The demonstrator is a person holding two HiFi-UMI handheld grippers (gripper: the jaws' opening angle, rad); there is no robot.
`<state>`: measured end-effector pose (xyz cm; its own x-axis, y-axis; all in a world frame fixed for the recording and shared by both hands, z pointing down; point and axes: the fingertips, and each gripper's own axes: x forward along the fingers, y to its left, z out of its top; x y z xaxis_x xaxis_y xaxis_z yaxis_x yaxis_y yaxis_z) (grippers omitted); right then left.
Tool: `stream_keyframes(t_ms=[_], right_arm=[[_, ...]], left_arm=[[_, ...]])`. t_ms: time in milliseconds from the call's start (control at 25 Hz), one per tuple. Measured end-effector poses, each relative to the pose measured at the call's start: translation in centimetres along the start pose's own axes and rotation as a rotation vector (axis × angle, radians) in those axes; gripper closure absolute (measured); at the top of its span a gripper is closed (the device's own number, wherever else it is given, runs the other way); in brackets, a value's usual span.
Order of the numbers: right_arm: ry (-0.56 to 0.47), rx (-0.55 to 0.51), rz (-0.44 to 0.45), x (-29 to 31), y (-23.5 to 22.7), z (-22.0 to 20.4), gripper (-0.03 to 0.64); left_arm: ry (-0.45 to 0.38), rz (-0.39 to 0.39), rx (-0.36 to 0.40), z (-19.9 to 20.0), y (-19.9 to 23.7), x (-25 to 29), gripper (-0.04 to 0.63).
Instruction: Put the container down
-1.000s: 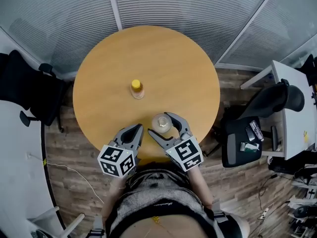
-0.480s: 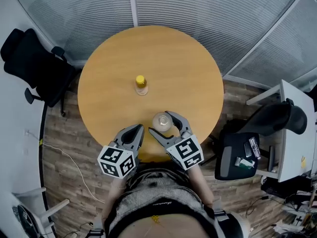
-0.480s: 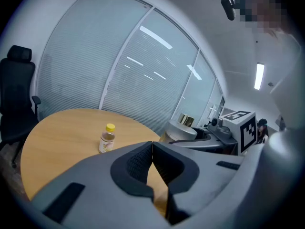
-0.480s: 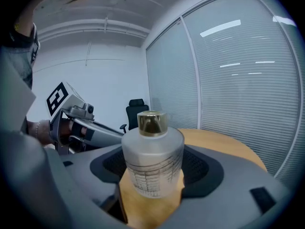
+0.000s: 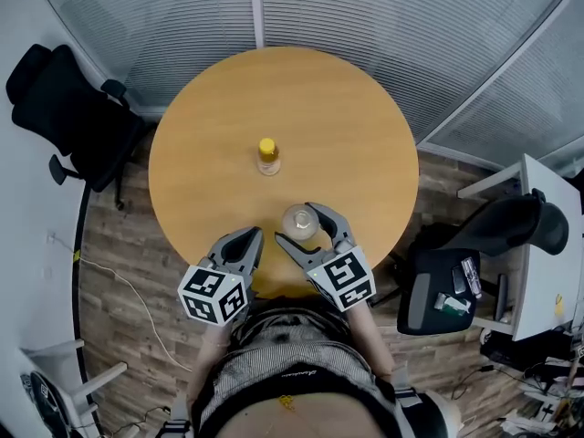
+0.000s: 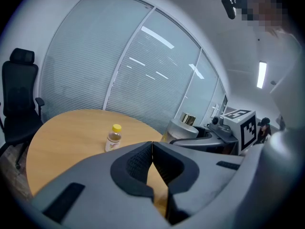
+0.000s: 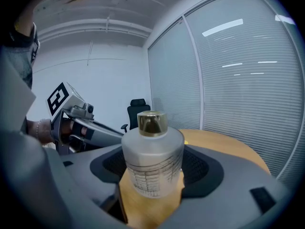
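Round wooden table [image 5: 356,108], carrying a yellow-capped bottle [image 5: 267,156] near its middle, a frosted container [image 5: 298,221] by the near edge.

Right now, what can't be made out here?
- Frosted container with gold cap: whether its base touches the round wooden table; right gripper view, jaws of the right gripper cover it.
- Its printed markings: blurred, right gripper view.
- Small clear bottle with yellow cap: label too small, head and left gripper views.
- Objects on black office chair seat: too small, head view.

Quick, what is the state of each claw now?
Left claw: closed, empty.
Right claw: closed on the frosted container.
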<state>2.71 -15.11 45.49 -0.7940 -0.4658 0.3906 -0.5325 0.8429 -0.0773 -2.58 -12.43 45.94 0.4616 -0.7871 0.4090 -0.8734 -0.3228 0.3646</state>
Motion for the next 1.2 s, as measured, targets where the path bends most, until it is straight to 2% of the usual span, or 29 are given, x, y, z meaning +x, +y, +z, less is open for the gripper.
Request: stream_keyframes(t_ms=[400,600,880,1200], right_arm=[[-0.023,0.044,-0.092,1.6,0.8,0.9,0.281],[-0.024,0.068,-0.126,2.1,0.9,1.0,0.281],[-0.010,0.071,-0.141,2.7,0.7,0.9,0.281],[0.008,0.068,-0.143,3.1,0.1,0.2,0.281]], left_arm=[[0.033,-0.095,0.037,1.1,1.6,0.0,0.574],[0.044,-0.105,0.068,1.5,2.6,-0.1,0.574],[0.017,-0.146,0.042,2.1,2.9,0.1,0.574],[0.030,-0.166,0.054,1.8,2.7,0.7,0.574]])
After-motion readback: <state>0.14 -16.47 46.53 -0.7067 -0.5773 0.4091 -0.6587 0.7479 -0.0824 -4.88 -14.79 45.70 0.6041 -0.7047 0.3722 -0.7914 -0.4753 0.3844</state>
